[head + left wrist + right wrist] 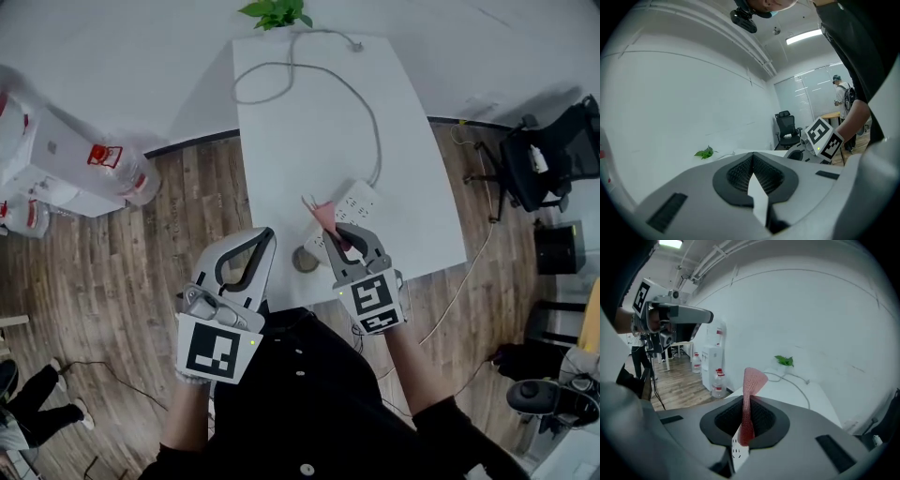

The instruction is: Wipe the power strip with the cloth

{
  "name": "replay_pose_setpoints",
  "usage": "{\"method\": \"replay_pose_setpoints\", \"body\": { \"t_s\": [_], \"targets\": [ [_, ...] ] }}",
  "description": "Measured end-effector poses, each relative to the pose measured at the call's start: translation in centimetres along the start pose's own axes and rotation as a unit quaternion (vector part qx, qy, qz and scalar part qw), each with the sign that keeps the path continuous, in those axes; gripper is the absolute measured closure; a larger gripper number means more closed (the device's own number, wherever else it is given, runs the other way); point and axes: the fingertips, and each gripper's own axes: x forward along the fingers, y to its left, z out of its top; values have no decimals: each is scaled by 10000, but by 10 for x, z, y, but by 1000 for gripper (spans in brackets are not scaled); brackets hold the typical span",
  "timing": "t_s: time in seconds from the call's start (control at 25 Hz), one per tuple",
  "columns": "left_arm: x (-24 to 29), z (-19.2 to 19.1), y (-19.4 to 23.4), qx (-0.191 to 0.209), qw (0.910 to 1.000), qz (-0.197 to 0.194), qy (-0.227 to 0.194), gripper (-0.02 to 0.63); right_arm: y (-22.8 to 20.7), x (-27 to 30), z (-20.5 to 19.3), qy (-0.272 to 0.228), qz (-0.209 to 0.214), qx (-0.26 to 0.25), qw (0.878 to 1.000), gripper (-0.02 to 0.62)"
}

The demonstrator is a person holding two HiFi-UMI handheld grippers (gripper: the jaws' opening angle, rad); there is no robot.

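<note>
Right gripper [748,403]: jaws clamped on the pink mesh cloth [751,379]. The cloth stands up out of the pads as a twisted strip w/ a flared top. Just under the jaws I get a sliver of the white power strip [737,452], sockets up. Can't tell if cloth or jaws touch it.

From the head view, that gripper sits over the strip's near end. The strip lies at an angle on the near-right part of the white table [281,141], w/ its far end toward the right edge. There's a band of bare top btw the strip and that edge, and another band before the near edge. A small round object [305,260] sits just left of the gripper, near the front edge, so it's tight on that side.

Left gripper [752,159]: jaws together, nothing btw them. It's held off the table's near-left corner, apart from the strip, and its own view points up at the wall.

Further out, the grey cable [367,112] runs from the strip's far end up the table, then loops at the far end. The left-centre of the top is bare, so that's the widest room. A plant [276,11] sits at the far edge. On the wood floor, water bottles [120,167] stand left of the table and an office chair [548,155] right. Both are well apart from it.
</note>
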Motion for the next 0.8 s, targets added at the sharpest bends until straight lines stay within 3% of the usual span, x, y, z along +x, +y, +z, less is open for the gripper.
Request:
{"method": "replay_pose_setpoints", "body": {
  "t_s": [0.36, 0.56, 0.8],
  "targets": [
    [16, 25, -8, 254, 9984, -395, -311, 594, -28, -53, 43, -559, -742, 167, 9955, 546],
    [21, 32, -12, 339, 9970, -567, -414, 594, -36, -76, 56, -741, -931, 474, 9918, 546],
    [21, 31, -18, 310, 9961, -707, -430, 594, -34, -89, 60, -728, -1042, 490, 9907, 545]
  ]
}}
